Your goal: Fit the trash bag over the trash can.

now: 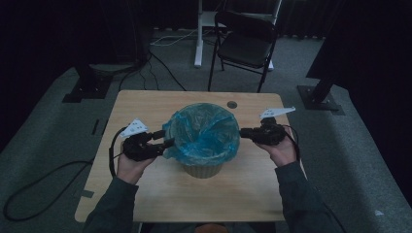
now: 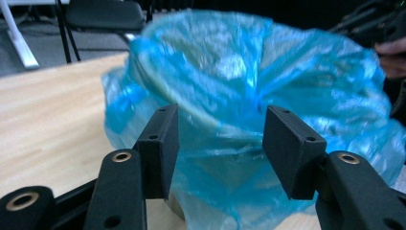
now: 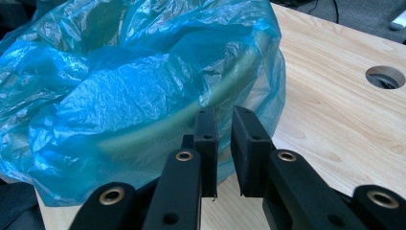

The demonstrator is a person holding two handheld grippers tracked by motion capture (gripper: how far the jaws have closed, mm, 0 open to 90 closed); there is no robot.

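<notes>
A beige bin (image 1: 201,170) lined with a crumpled blue plastic bag (image 1: 204,133) stands in the middle of the wooden table (image 1: 160,194). My left gripper (image 1: 165,138) sits at the bin's left side. In the left gripper view its jaws (image 2: 220,143) stand wide open, with the bag (image 2: 239,72) just beyond the pads and nothing between them. My right gripper (image 1: 243,132) is at the bin's right rim. Its jaws (image 3: 223,148) stand a narrow gap apart beside the bag's overhang (image 3: 119,86), with no plastic pinched between them.
A round cable hole (image 1: 232,104) lies in the table behind the bin, also seen as the hole (image 3: 385,76) to the right. A black folding chair (image 1: 245,41) stands beyond the far edge. A cable (image 1: 29,194) trails on the floor at left.
</notes>
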